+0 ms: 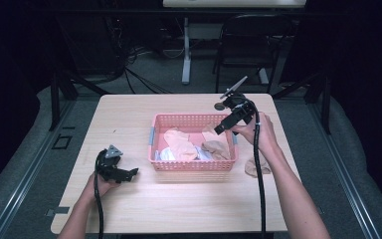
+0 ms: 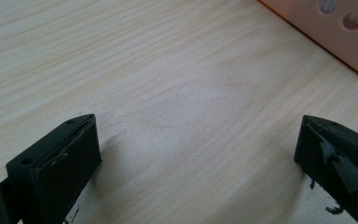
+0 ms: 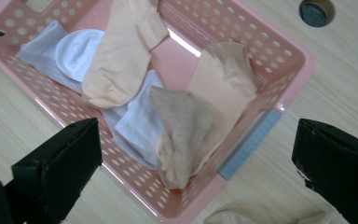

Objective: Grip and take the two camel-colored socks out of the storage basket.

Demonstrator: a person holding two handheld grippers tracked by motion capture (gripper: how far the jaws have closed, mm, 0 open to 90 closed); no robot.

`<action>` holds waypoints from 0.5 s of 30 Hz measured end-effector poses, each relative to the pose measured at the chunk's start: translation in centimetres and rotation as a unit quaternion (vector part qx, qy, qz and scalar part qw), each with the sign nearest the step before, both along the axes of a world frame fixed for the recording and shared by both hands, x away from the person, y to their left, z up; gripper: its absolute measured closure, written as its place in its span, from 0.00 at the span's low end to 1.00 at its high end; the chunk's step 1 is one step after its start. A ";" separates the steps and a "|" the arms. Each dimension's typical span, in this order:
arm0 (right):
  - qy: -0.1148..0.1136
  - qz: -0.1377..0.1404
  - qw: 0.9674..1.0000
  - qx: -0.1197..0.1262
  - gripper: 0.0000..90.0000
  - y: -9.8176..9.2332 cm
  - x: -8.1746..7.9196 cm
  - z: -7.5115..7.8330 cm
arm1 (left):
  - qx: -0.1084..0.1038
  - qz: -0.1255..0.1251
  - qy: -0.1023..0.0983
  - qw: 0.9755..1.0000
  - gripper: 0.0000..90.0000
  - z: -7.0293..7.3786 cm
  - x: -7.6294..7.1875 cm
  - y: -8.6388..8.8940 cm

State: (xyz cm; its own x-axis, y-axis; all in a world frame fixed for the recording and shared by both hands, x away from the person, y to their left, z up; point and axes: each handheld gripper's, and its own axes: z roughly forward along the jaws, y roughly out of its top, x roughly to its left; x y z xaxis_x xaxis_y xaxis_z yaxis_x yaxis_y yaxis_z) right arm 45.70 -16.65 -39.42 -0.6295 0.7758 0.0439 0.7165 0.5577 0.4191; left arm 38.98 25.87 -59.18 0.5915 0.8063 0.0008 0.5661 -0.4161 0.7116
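Observation:
A pink perforated basket (image 1: 194, 166) stands in the middle of the wooden table (image 1: 129, 119) and holds several socks. Peach socks (image 3: 121, 56) and a tan sock (image 3: 186, 130) lie over white socks (image 3: 140, 121). One more tan sock (image 1: 255, 167) lies on the table just right of the basket. My right gripper (image 1: 221, 127) hovers open above the basket's right end, with nothing between its jaws (image 3: 200, 172). At the table's front left my left gripper (image 1: 131, 174) rests low and open over bare wood (image 2: 196, 154), with the basket's corner (image 2: 349, 42) ahead of it.
A round grommet hole (image 3: 313, 12) sits in the table beyond the basket. Behind the table stand a black chair (image 1: 248, 45) and a white desk leg (image 1: 186, 55), with cables on the floor. Bare wood lies left and in front of the basket.

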 end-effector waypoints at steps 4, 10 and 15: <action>0.006 0.016 1.000 -0.003 0.02 1.4 0.0 -0.4 | 0.000 0.000 0.000 1.000 0.00 0.0 0.0 0.0; 0.018 0.024 1.000 -0.002 0.05 2.7 0.0 -1.3 | 0.000 0.000 0.000 1.000 0.00 0.0 0.0 0.0; 0.031 0.034 0.999 -0.005 0.10 3.7 0.2 -3.0 | 0.000 0.000 0.000 1.000 0.00 0.0 0.0 0.0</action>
State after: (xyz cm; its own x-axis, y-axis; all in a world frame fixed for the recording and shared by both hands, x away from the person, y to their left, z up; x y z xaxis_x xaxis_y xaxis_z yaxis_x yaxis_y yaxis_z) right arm 45.92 -12.92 -42.41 -0.6769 0.7320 0.0769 0.7016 0.6101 0.3681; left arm 38.98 25.87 -59.19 0.5913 0.8064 0.0000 0.5666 -0.4155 0.7116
